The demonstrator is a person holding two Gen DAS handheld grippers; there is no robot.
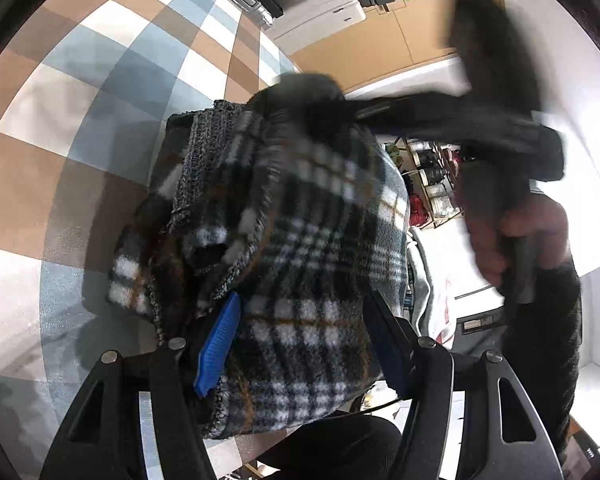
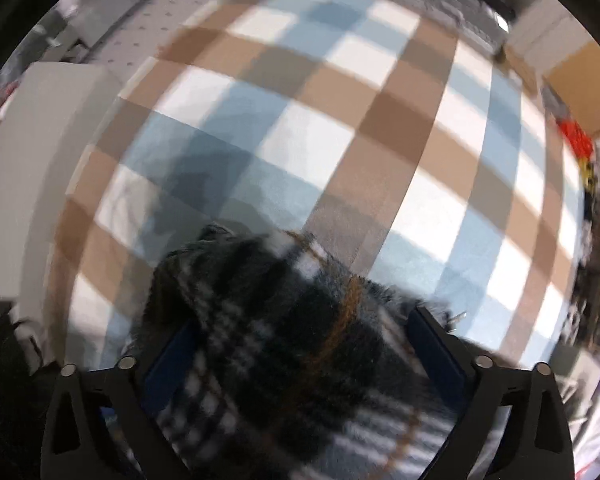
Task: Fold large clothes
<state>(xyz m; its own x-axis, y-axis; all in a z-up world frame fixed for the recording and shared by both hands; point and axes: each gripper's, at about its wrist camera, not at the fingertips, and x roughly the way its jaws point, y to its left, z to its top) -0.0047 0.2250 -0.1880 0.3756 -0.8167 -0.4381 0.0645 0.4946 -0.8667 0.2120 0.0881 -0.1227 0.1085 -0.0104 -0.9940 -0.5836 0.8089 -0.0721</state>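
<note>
Checked carpet (image 1: 100, 92) in squares of brown, pale blue and white covers the floor under everything.

Bunched above it is a thick plaid fleece garment (image 1: 300, 248), black, white and grey with thin orange lines and a grey knitted trim along one edge. It sits right between the fingers of the left gripper (image 1: 300, 344): the blue pad (image 1: 216, 348) on one side presses into the cloth and the dark finger on the other side bears on it too, so the jaws stand partway closed on a fat wad of fabric. The bundle runs away from that gripper, up the left wrist view, with a dark lump at its far end; it is too crumpled to give a clear long axis.

From the other side, the right gripper (image 2: 300, 340) looks straight down at the carpet with the same plaid garment (image 2: 284, 344) filling the gap between its fingers. Its jaws stand very wide; the picture is blurred, and I cannot tell whether the pads press the cloth or merely straddle it.

A hand (image 1: 512, 236) grips the handle of that right gripper, smeared by motion, in the left wrist view.

Farther off are white drawers (image 1: 320, 4), a wooden door (image 1: 420, 36) and shelves of jars (image 1: 428, 176). No writing is readable anywhere.
</note>
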